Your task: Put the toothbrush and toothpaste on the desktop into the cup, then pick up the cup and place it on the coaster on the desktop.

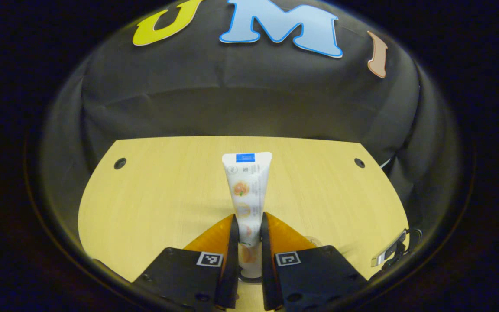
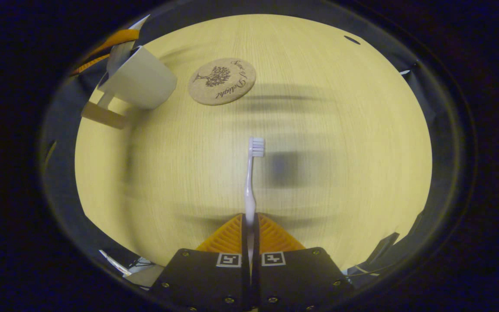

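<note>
The left tool [image 1: 248, 223] clamps one toothpaste tube [image 1: 247, 186] pointing to 12 o'clock. The right tool [image 2: 250, 221] grips one toothbrush [image 2: 251, 177]; its view adds one cup [image 2: 139, 79] at 10 o'clock, one coaster [image 2: 222, 81] beside it on the worktop [image 2: 340, 151].

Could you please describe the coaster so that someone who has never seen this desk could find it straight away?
In the right gripper view, look across the pale wooden desktop toward its far side, just right of the white cup. There lies the coaster, flat on the wood and apart from the cup. It is the one round, cork-brown disc, printed with a dark tree and script.
</note>
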Available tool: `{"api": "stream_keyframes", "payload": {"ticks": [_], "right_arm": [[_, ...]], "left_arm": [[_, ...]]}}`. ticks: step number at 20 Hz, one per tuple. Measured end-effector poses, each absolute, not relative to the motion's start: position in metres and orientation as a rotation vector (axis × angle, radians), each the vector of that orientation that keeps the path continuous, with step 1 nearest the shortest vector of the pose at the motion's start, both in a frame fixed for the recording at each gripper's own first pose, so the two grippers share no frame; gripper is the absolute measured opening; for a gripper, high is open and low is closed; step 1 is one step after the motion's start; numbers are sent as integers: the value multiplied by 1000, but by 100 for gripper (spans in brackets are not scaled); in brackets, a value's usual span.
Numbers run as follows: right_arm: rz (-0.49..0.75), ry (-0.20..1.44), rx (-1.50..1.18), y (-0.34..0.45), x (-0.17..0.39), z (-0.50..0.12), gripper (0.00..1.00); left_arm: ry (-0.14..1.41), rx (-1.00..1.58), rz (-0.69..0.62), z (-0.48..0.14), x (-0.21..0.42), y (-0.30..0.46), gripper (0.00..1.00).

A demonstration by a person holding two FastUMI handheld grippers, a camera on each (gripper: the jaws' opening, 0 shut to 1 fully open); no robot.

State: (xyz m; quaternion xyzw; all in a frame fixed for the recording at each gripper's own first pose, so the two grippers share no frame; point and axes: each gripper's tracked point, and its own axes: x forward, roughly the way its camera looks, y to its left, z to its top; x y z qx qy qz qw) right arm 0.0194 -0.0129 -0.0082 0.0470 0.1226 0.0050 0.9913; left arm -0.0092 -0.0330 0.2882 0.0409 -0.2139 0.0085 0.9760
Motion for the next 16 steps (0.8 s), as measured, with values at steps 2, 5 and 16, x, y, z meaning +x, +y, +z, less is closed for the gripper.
{"api": "stream_keyframes", "payload": {"ticks": [2, 5, 16], "right_arm": [[8, 244, 93, -13, 20, -8, 3], [4, 241, 89, -13, 19, -9, 3], [-10, 225, 112, -12, 19, -7, 3]], "left_arm": [[-445, 77, 12, 288, -13, -34, 30], [-463, 97, 15, 289, -21, -36, 62], [-521, 154, 22, 285, -62, -41, 82]]}}
